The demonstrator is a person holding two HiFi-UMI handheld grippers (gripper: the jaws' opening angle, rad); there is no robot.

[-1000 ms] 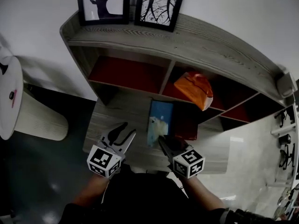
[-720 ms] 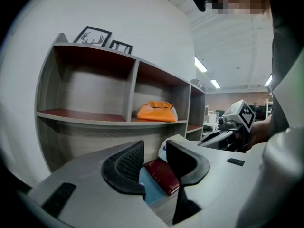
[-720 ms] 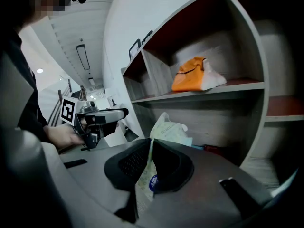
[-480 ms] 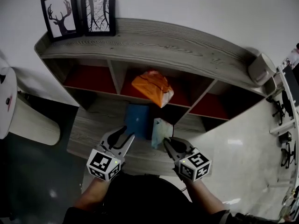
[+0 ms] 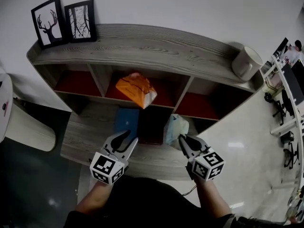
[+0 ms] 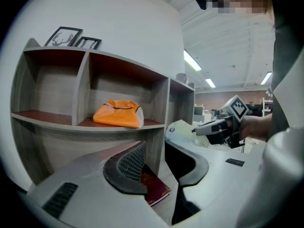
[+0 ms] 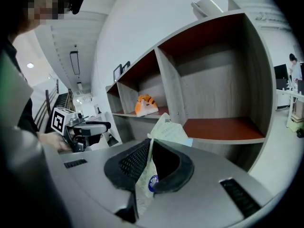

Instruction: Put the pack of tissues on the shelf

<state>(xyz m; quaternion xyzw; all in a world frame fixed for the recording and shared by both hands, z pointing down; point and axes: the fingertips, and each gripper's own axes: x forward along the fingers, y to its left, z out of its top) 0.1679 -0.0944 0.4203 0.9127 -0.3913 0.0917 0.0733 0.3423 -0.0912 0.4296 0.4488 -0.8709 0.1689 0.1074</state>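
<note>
The pack of tissues [image 5: 175, 126], pale green and white, hangs pinched in my right gripper [image 5: 183, 139], which is shut on its lower end. It sits in front of the shelf's [image 5: 142, 46] right red-floored compartment [image 5: 199, 106]. In the right gripper view the pack [image 7: 167, 131] sticks up between the jaws of that gripper [image 7: 151, 147], with the empty compartment [image 7: 223, 127] beyond. My left gripper [image 5: 130, 137] is lower left, over the low ledge. Its jaws are closing with nothing between them [image 6: 155, 146].
An orange bag [image 5: 135, 90] lies in the middle compartment. A blue book [image 5: 127, 121] and a dark red book [image 5: 152, 125] lie on the ledge. Two framed pictures [image 5: 64, 20] and a white cylinder [image 5: 247, 63] stand on the shelf top. A round white table [image 5: 23, 127] is at left.
My right gripper has carried the tissue pack to the right, from over the blue book to in front of the right compartment. The left gripper stays in place, its jaws a little narrower.
</note>
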